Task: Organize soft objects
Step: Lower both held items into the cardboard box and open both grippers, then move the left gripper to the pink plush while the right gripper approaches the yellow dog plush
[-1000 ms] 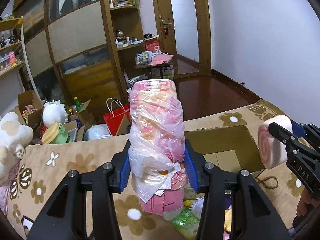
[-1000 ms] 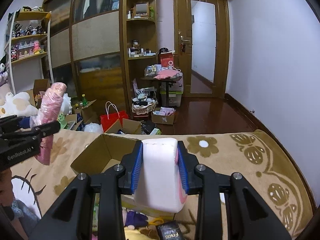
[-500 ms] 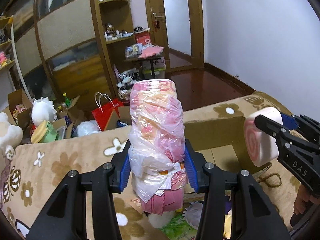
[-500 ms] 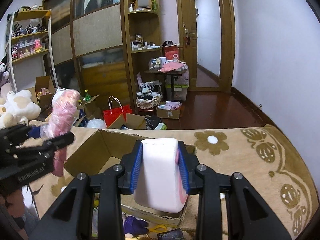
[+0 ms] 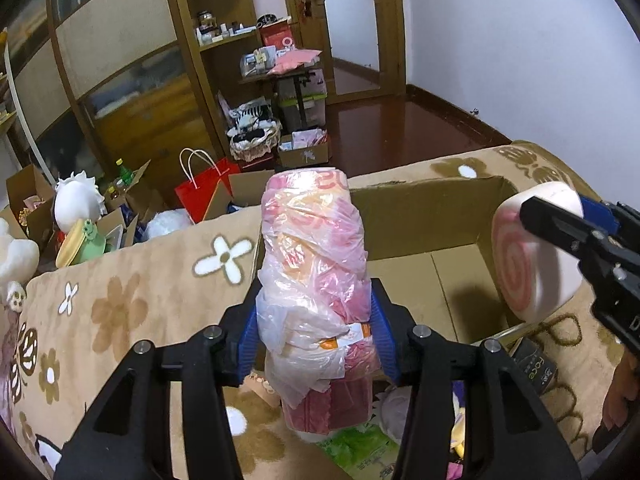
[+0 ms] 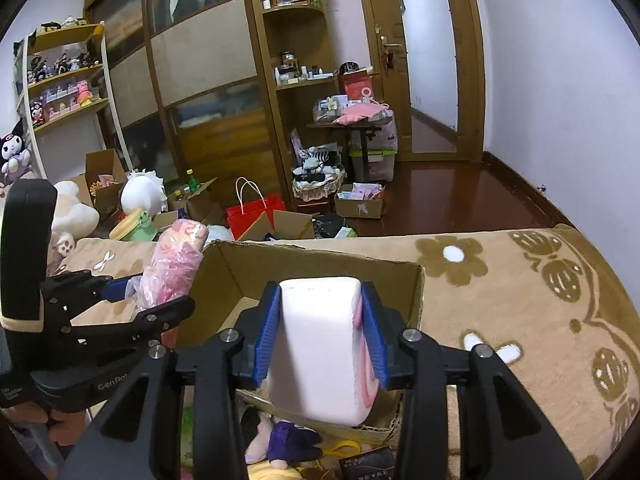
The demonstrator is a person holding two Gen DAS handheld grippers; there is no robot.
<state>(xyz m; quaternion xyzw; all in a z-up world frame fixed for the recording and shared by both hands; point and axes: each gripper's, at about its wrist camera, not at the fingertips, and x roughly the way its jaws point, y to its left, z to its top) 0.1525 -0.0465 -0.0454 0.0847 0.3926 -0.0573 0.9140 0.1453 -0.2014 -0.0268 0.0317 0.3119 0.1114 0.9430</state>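
open cardboard box (image 5: 420, 216) with bare floor, raised walls all round, small clutter (image 6: 288, 440) crowding its near side

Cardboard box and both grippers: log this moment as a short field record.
left gripper: jaws just eased wider, blue pads at the sides of the plastic-wrapped pink roll
right gripper: jaws just eased wider, white and pink swirl cushion between the pads
cardboard box: open-topped, on the flowered brown blanket, floor bare where visible
roll position: upright, at the box's left wall
cushion position: over the box's near edge
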